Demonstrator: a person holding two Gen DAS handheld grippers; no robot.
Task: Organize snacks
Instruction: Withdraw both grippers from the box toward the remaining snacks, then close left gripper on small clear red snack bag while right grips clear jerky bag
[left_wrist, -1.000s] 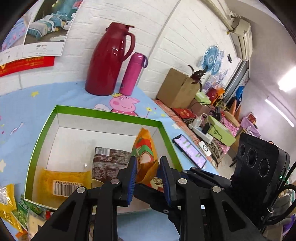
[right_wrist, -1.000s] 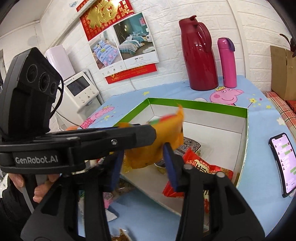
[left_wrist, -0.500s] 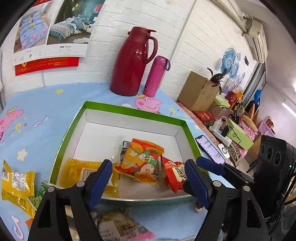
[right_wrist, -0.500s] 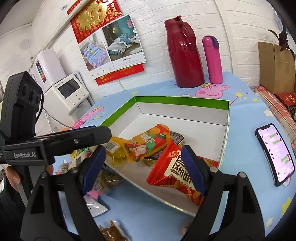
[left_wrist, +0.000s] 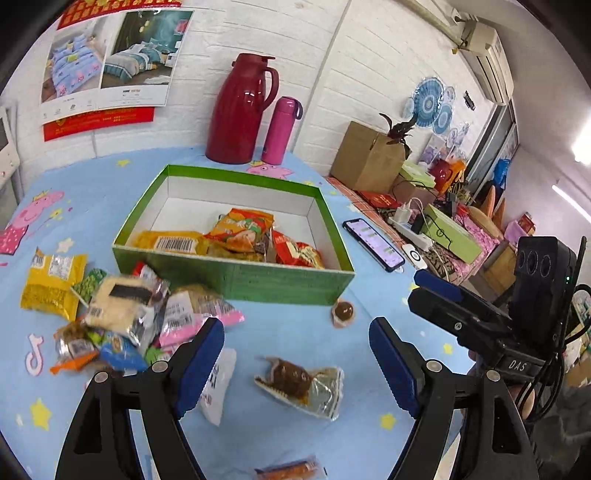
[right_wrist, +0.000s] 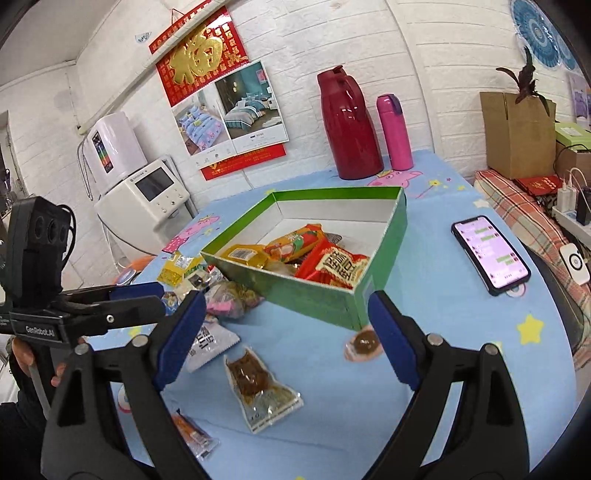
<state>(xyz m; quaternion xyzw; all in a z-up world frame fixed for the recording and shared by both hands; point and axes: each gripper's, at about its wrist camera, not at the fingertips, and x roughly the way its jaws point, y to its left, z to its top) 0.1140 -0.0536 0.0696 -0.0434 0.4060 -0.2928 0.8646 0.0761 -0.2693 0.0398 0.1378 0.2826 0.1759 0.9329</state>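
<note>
I see my left gripper (left_wrist: 295, 354) wide open, holding nothing | right gripper (right_wrist: 286, 332) too | clear crinkly packet with brown snack (left_wrist: 301, 384) lies on blue cloth, near green cardboard box (left_wrist: 236, 277) | light, slippery, I'd pinch its flat edge

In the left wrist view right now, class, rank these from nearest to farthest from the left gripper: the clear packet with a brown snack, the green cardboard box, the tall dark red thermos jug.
1. Clear packet with a brown snack: on the cloth, between the left gripper's open fingers.
2. Green cardboard box: mid-table, beyond it.
3. Tall dark red thermos jug: by the back wall.
</note>
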